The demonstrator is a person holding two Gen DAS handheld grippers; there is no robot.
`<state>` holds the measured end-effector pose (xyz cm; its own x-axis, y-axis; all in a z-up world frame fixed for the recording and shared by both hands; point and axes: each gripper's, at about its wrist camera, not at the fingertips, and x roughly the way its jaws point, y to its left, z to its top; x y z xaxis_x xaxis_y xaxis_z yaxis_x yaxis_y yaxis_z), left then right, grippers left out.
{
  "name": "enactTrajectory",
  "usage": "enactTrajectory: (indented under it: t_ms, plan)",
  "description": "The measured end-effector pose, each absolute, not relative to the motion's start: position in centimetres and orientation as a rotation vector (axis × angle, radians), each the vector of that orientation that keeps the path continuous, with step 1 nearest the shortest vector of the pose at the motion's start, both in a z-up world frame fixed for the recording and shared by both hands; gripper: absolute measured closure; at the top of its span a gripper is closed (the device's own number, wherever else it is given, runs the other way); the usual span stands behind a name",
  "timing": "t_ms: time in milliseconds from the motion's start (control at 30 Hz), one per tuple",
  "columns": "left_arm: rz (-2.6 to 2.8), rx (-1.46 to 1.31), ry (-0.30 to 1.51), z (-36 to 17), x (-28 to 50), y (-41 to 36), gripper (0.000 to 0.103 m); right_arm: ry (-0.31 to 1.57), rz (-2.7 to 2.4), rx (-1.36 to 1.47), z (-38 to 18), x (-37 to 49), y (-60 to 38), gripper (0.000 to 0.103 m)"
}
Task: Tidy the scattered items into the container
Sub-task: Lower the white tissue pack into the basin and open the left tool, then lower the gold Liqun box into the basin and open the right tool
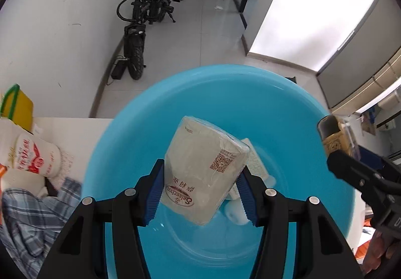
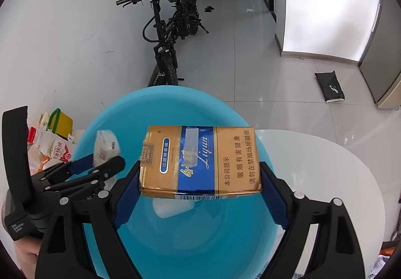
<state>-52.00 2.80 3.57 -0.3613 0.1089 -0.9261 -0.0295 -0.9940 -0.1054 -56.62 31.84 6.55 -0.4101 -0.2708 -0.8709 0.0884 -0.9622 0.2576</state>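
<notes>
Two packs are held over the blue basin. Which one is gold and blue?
The cigarette pack in the right gripper, gold with a blue band. The left gripper holds a whitish tissue pack instead.

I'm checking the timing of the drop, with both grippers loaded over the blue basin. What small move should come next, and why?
Probably open both sets of jaws. The left gripper clamps the tissue pack and the right gripper clamps the cigarette pack, and both hang above the inside of the blue basin, where a white tube already lies, so both packs should fall inside.
</notes>
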Motion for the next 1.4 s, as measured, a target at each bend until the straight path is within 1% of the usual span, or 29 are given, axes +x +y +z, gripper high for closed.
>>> enactTrajectory:
  t_ms: [133, 233, 467, 633, 667, 700, 767, 900, 1000, 1100, 1167, 1300, 1400]
  plan:
    - [2.546, -1.815, -0.131, 2.7, -52.9, 2.1, 0.045, -0.289, -2.470, 1.555, 6.2, -57.2, 32.1, 0.017]
    - [2.523, -1.855, -0.083, 1.5, -53.0, 2.4, 0.045, -0.271, -2.489, 1.541, 6.1, -57.3, 31.6, 0.018]
    - [2.506, -1.874, -0.073, -0.3, -53.3, 2.7, 0.045, -0.239, -2.520, 1.516, 6.2, -57.6, 30.9, 0.018]
    - [2.492, -1.857, -0.067, -0.5, -53.2, 3.1, 0.045, -0.249, -2.525, 1.516, 6.1, -57.7, 31.3, 0.018]
    - [2.509, -1.849, -0.071, -0.3, -53.3, 3.0, 0.040, -0.254, -2.523, 1.517, 6.1, -57.8, 31.3, 0.018]
    - [2.527, -1.837, -0.091, 0.0, -53.4, 2.9, 0.028, -0.258, -2.524, 1.515, 6.2, -57.8, 31.5, 0.018]
    - [2.575, -1.794, -0.156, 0.8, -53.3, 2.4, 0.013, -0.265, -2.543, 1.506, 6.4, -57.8, 31.8, 0.018]
    - [2.603, -1.784, -0.163, 2.0, -53.4, 1.7, 0.013, -0.311, -2.562, 1.493, 6.7, -57.8, 32.4, 0.018]
    - [2.592, -1.789, -0.172, 2.5, -53.3, 1.2, 0.013, -0.287, -2.565, 1.471, 7.0, -57.6, 32.2, 0.018]
    - [2.588, -1.799, -0.118, 3.5, -52.9, 0.8, 0.013, -0.281, -2.562, 1.469, 7.0, -57.6, 31.8, 0.018]
    - [2.624, -1.791, -0.072, 5.2, -52.8, 0.0, 0.013, -0.274, -2.549, 1.460, 6.8, -57.3, 31.5, 0.018]
    - [2.677, -1.704, -0.152, 8.0, -52.1, -2.1, 0.013, -0.227, -2.523, 1.463, 6.3, -57.3, 30.0, 0.018]
    - [2.666, -1.712, -0.122, 8.4, -52.0, -3.1, 0.013, -0.229, -2.493, 1.461, 5.7, -57.3, 28.8, 0.018]
